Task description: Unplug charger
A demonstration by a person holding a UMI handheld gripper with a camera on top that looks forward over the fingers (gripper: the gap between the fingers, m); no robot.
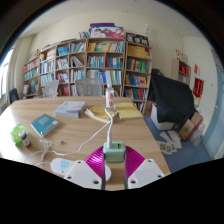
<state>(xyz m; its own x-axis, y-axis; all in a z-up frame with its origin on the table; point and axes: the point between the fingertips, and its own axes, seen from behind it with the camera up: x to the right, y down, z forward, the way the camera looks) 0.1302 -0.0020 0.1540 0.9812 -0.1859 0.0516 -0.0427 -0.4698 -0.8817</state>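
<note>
A small mint-green charger (pixel 114 150) sits between the tips of my gripper (pixel 113 155). Both magenta pads (pixel 97 158) press against its sides, so the gripper is shut on it. A white cable (pixel 95 130) leaves the top of the charger and runs away to the left across the wooden table (pixel 80 125). No socket or power strip shows under the charger; whatever lies below it is hidden by the fingers.
On the table beyond the fingers are a teal book (pixel 45 124), a grey book (pixel 70 107), a yellow pad (pixel 127 110), a white bottle (pixel 109 98) and a green object (pixel 20 133). Bookshelves (pixel 90 60) line the back wall. A dark chair (pixel 170 100) stands right of the table.
</note>
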